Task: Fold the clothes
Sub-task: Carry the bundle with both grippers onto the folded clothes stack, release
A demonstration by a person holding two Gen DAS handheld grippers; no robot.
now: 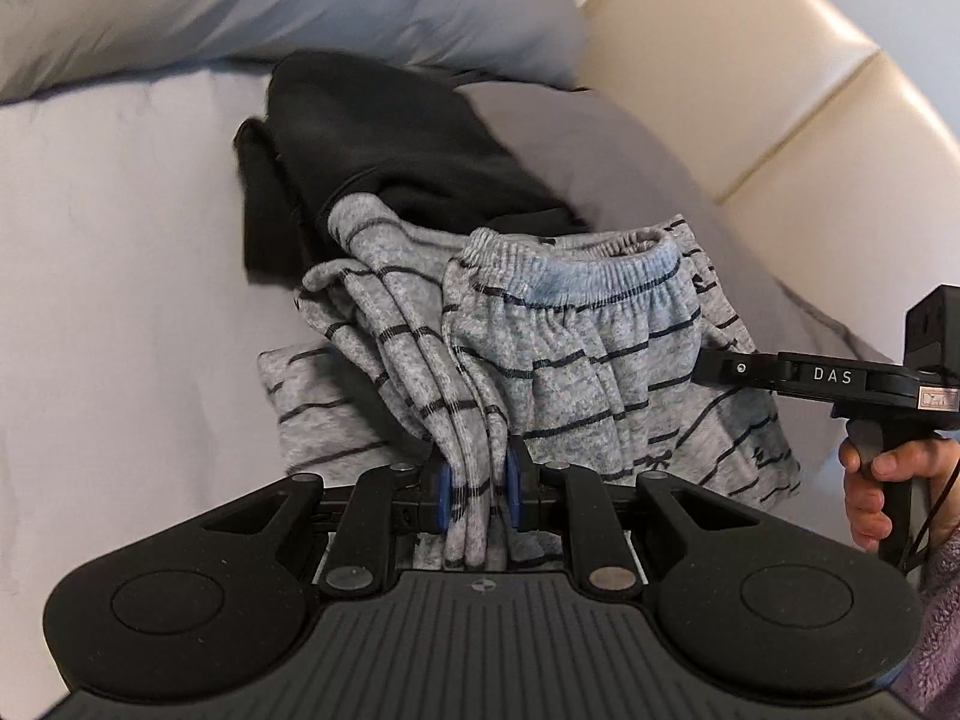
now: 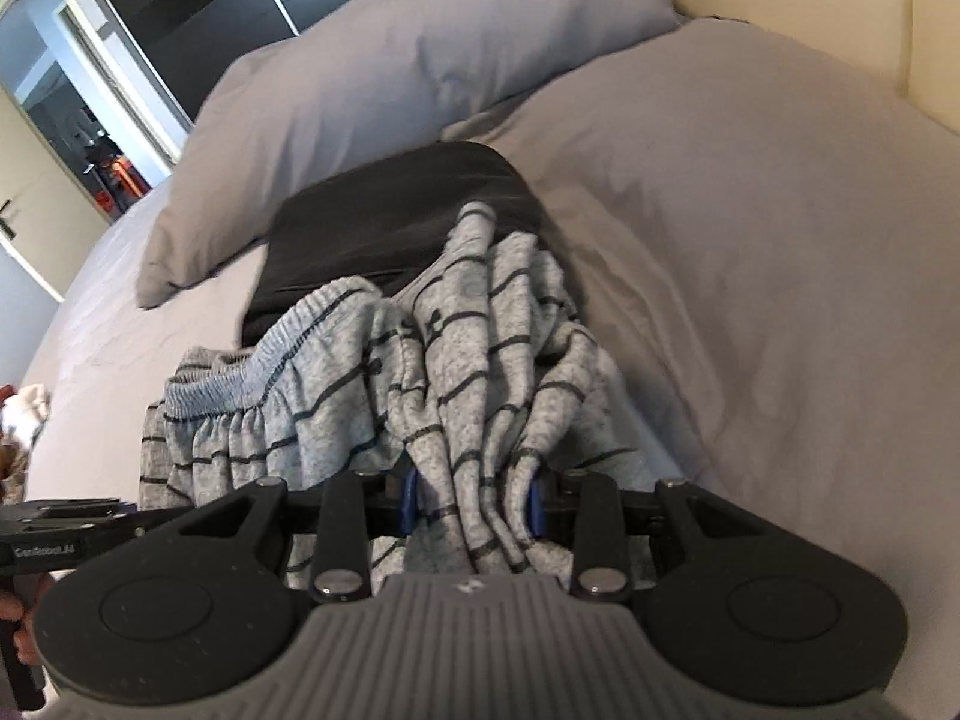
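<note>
Left claw: my left gripper (image 1: 478,495) pinches a bunched fold of the grey knitted trousers with thin dark stripes (image 1: 600,354) between its blue pads (image 1: 443,495), jaws narrow.
Right claw: my right gripper (image 2: 474,504) clamps a thicker gather of the same striped trousers (image 2: 456,360), jaws somewhat wider apart.
Garment: soft, flecked, fleecy knit; ribbed elastic waistband (image 1: 570,264) puckered into fine gathers; cloth hangs in long rounded pleats from both grips.
Location: the trousers lie crumpled on the pale grey bed sheet (image 1: 120,300), partly over a black, matte, folded garment (image 1: 384,138).
Surroundings: plump grey pillow (image 2: 420,60), smooth; cream padded headboard (image 1: 750,72), glossy, seamed in panels.
</note>
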